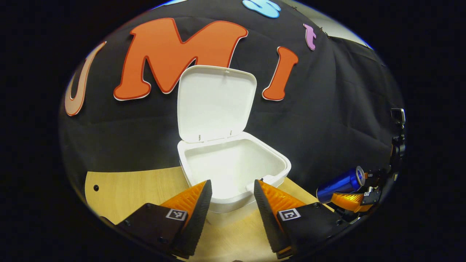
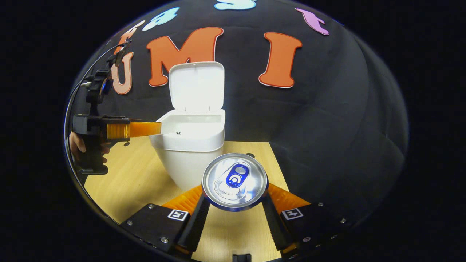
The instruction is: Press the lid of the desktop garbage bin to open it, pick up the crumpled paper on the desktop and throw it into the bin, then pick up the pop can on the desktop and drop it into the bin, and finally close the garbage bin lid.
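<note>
The white desktop bin [image 1: 233,204] stands open, its lid [image 1: 214,105] tipped up against the back wall. My left gripper [image 1: 233,183] is open at the bin's front rim, nothing between its fingers. In the right gripper view the blue pop can [image 2: 235,180] faces me with its silver top, and my right gripper [image 2: 235,198] is shut on its sides. The bin [image 2: 185,163] stands just beyond the can with its lid [image 2: 196,87] raised. The left gripper [image 2: 158,129] reaches over the bin's left rim. At the far right of the left gripper view the can [image 1: 340,183] lies sideways in the right gripper [image 1: 355,200].
The bin rests on a light wooden table [image 1: 127,185] that ends at the black cloth wall behind it. A hand [image 2: 74,143] holds the left gripper's handle at the left. Bare tabletop [image 2: 123,182] lies left of the bin and in front of it.
</note>
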### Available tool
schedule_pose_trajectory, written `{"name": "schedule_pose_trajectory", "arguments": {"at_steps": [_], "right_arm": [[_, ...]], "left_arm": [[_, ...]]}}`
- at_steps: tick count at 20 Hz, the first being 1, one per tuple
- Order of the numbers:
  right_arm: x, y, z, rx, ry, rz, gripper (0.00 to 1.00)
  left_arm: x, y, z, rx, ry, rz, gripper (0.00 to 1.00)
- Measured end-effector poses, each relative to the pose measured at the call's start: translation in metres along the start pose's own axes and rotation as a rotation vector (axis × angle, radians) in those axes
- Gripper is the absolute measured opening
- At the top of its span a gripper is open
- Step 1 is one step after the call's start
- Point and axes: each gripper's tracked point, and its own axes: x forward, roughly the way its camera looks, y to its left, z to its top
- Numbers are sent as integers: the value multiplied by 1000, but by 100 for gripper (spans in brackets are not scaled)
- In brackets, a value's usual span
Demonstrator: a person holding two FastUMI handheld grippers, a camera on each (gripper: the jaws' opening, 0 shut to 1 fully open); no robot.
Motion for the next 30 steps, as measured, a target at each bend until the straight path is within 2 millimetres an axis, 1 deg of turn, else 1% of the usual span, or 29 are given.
{"name": "schedule_pose_trajectory", "arguments": {"at_steps": [1, 2, 3, 4, 5, 6, 7, 8, 9, 10, 14, 16, 18, 20, 23, 24, 26, 29, 30], "right_arm": [[2, 4, 8, -8, -10, 11, 78], [3, 5, 14, -12, -19, 18, 74], [5, 8, 23, -14, -30, 27, 74], [7, 10, 28, -14, -36, 35, 78], [9, 12, 34, -17, -46, 45, 78], [11, 13, 41, -21, -55, 55, 78], [11, 13, 50, -31, -72, 68, 78], [12, 14, 57, -41, -83, 80, 78], [15, 17, 66, -55, -104, 100, 78], [22, 20, 73, -69, -114, 116, 78], [29, 32, 97, -94, -162, 169, 78], [35, 40, 109, -98, -189, 202, 78], [41, 45, 114, -101, -197, 216, 78], [47, 49, 120, -98, -206, 228, 78], [59, 55, 123, -106, -185, 240, 78], [64, 56, 125, -105, -181, 236, 78], [73, 59, 129, -102, -174, 225, 78], [83, 63, 129, -97, -155, 210, 78], [86, 64, 127, -99, -144, 205, 78]], "left_arm": [[-5, 8, -4, 7, -5, 30, 81], [-10, 16, -4, 8, -21, 54, 86], [-17, 24, -4, 7, -40, 78, 87], [-23, 30, -4, 10, -53, 97, 87], [-31, 37, -5, 19, -67, 123, 87], [-35, 42, -6, 25, -74, 146, 88], [-42, 48, -9, 28, -78, 167, 91], [-51, 53, -12, 31, -86, 194, 92], [-58, 56, -15, 33, -89, 214, 92], [-71, 64, -23, 30, -89, 254, 92], [-102, 81, -40, 30, -82, 351, 92], [-123, 89, -53, 24, -73, 406, 92], [-139, 93, -62, 3, -72, 440, 92], [-152, 97, -66, -11, -78, 474, 92], [-165, 102, -72, -11, -66, 502, 91], [-168, 104, -70, -3, -67, 503, 91], [-171, 111, -67, 2, -74, 500, 91], [-168, 126, -63, 5, -88, 488, 92], [-167, 130, -65, 4, -83, 488, 91]]}}
